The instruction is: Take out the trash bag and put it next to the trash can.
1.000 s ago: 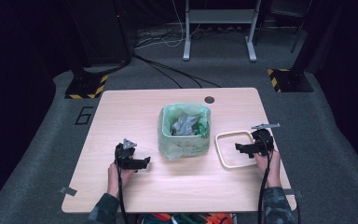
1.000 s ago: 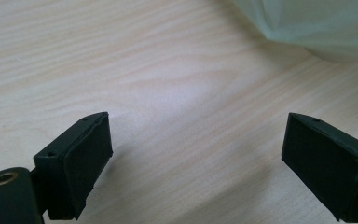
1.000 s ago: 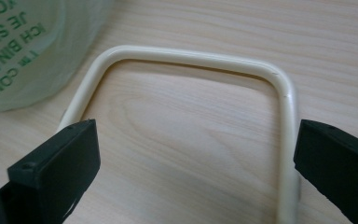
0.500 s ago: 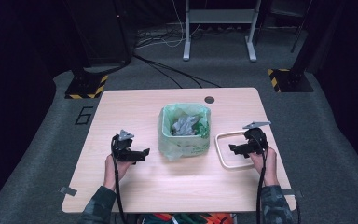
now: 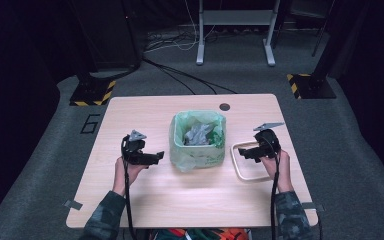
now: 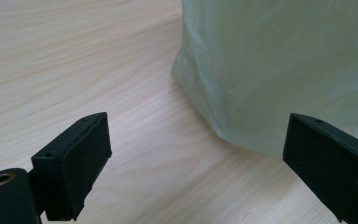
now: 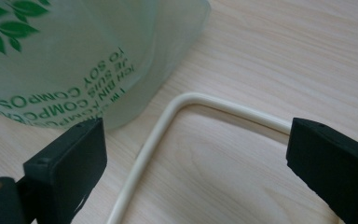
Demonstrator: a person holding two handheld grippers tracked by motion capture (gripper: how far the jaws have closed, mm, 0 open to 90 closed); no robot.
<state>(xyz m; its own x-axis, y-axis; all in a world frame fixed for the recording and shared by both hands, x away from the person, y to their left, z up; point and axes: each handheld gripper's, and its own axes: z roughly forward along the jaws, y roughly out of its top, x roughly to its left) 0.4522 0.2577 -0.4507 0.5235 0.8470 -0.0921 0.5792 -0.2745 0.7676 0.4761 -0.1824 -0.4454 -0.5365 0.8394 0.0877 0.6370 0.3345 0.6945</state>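
A small bin lined with a pale green compost bag (image 5: pixel 198 140) stands mid-table, with crumpled grey waste (image 5: pixel 198 133) inside. My left gripper (image 5: pixel 156 157) hovers just left of the bag, jaws wide open and pointed at it; the bag's side (image 6: pixel 279 70) fills the left gripper view beyond the open gripper (image 6: pixel 219 163). My right gripper (image 5: pixel 241 152) is open above the left edge of a cream rectangular frame (image 5: pixel 250 162). In the right gripper view the frame's rounded corner (image 7: pixel 168 116) lies between the open jaws, and the printed bag (image 7: pixel 65 60) is at the upper left.
The wooden table (image 5: pixel 145 115) has a round dark hole (image 5: pixel 224 107) near its far edge. Tape tabs (image 5: pixel 73 204) sit at the near corners. Beyond the table are hazard-striped stand bases (image 5: pixel 91 93), cables (image 5: pixel 180 75) and a metal frame (image 5: pixel 235 30) on grey carpet.
Both grippers have moved forward and inward toward the bag. The right one now sits over the cream frame's left edge, the left one closer to the bag's side.
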